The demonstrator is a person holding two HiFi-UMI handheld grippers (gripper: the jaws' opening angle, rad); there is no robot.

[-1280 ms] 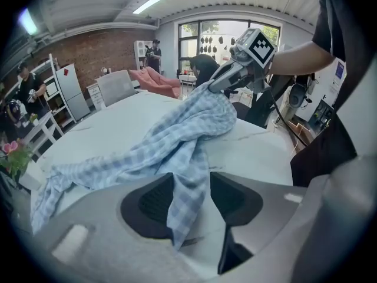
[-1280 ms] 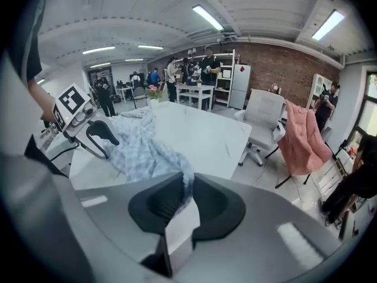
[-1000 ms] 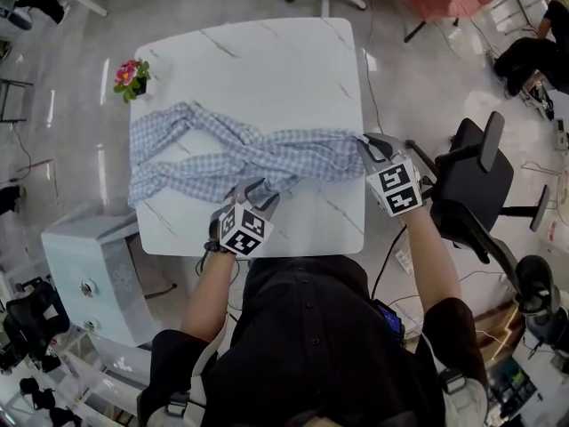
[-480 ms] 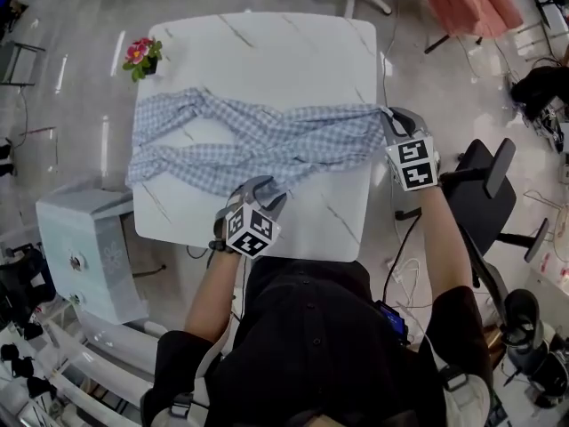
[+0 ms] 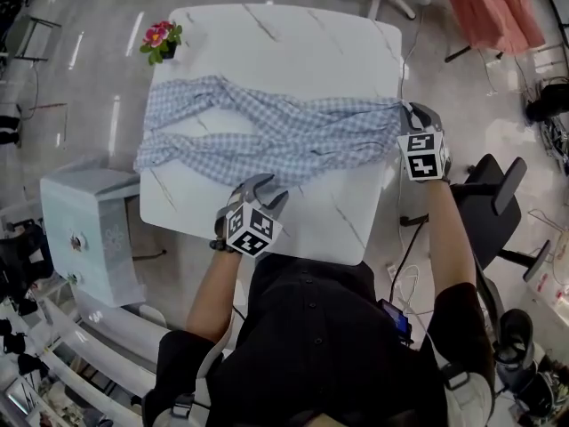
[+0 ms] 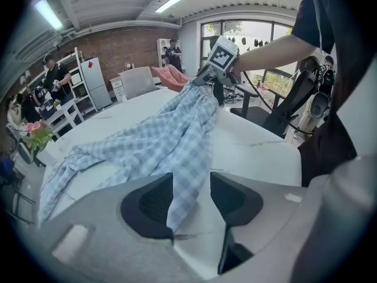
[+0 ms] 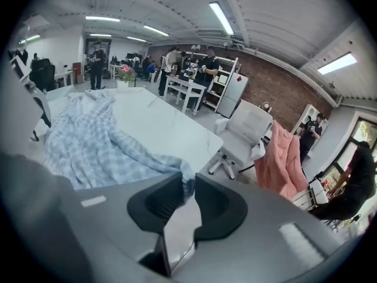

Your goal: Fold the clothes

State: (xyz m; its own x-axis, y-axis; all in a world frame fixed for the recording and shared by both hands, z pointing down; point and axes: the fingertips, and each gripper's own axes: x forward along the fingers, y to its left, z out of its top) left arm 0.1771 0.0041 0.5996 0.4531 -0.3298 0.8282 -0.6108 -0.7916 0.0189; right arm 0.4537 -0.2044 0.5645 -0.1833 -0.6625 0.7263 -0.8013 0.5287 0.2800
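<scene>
A blue checked garment [image 5: 267,136] lies stretched sideways across the white marble table [image 5: 293,43]. My right gripper [image 5: 411,112] hangs just past the table's right edge. Its jaws are opening, and the pads still pinch the garment's right end [image 7: 187,184]. My left gripper [image 5: 263,185] is at the garment's near edge, close to the table's front. Its jaws are apart and a hanging fold of the cloth [image 6: 185,175] runs between them, with a gap beside the right pad. The left gripper view also shows the right gripper [image 6: 218,61] lifting the far end.
A small pot of pink flowers [image 5: 160,41] stands at the table's far left corner. A black office chair [image 5: 484,194] is right of the table, a white cabinet [image 5: 84,238] on its left. A pink cloth [image 5: 498,12] hangs at the far right.
My right gripper has carried the garment's end a little farther along the table's right edge, pulling the cloth straighter. The left gripper has stayed at the near edge.
</scene>
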